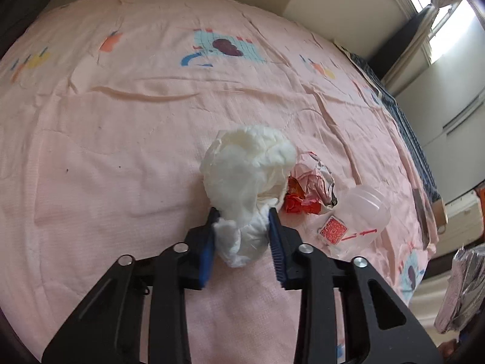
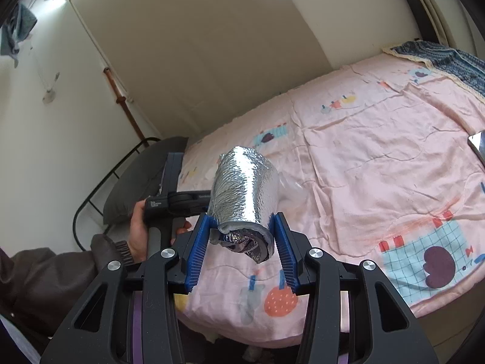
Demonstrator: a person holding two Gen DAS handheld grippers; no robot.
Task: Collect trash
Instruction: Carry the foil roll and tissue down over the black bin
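Note:
On the pink bedsheet [image 1: 121,151], a crumpled white tissue [image 1: 248,163] stands between the blue pads of my left gripper [image 1: 244,212], which press on its lower end from both sides. Right beside it lie a red and silver wrapper [image 1: 303,194] and a clear plastic cup [image 1: 363,209] with a red label. My right gripper [image 2: 242,218] is shut on a rolled silver foil bag [image 2: 245,185], held in the air above the bed's near edge. The foil bag [image 1: 463,288] also shows at the lower right of the left wrist view.
A person's hand [image 2: 138,236] in a brown sleeve holds the left gripper's handle [image 2: 169,203]. A grey pillow [image 2: 142,182] lies by the metal bed frame. A blue patterned cloth [image 2: 448,57] covers the bed's far end, and a phone [image 2: 477,145] lies at the right edge.

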